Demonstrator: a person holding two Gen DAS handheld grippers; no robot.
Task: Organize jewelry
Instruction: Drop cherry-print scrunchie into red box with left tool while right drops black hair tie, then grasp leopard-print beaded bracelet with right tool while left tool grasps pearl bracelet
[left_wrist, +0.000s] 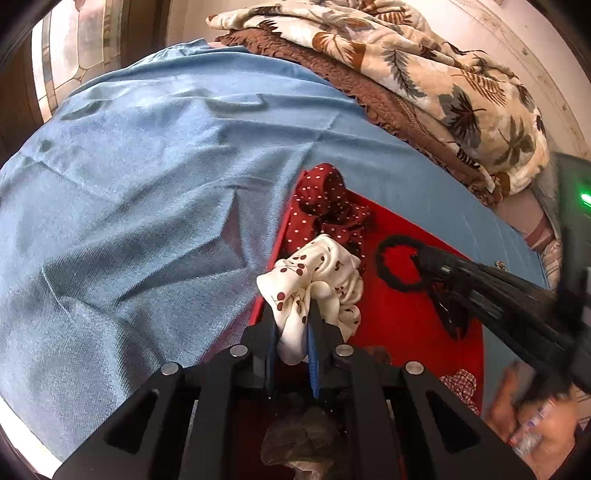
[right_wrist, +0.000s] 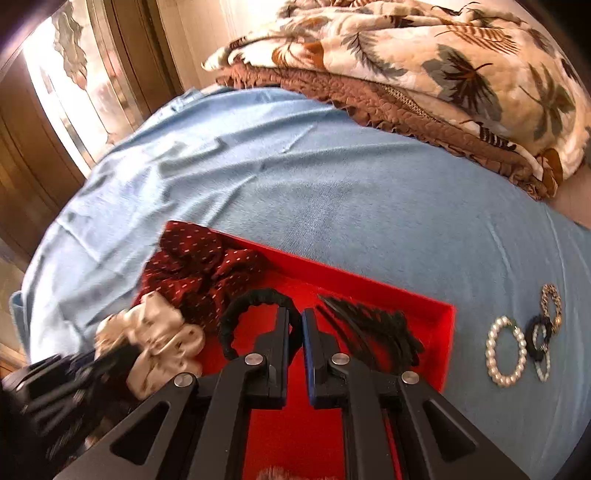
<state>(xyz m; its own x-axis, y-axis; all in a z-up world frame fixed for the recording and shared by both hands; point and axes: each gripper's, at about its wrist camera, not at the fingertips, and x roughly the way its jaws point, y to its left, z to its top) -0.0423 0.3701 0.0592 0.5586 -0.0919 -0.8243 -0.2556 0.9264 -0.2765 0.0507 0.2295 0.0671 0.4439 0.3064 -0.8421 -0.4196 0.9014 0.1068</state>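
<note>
Left hand-held gripper (left_wrist: 293, 314) clamped on cherry-print scrunchie (left_wrist: 314, 280); right hand-held gripper (right_wrist: 295, 325) closed, empty. Lower gently into red tray (right_wrist: 369, 280), beside dotted scrunchie (left_wrist: 325, 206). Release only once settled.

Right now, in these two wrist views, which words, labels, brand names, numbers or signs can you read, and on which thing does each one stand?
None: no readable text in either view.
The red tray, the white cherry-print scrunchie in the left gripper and the pearl bracelet carry no lettering.
The plastic bottle at the lower right of the left wrist view bears a label, too blurred to read.
</note>
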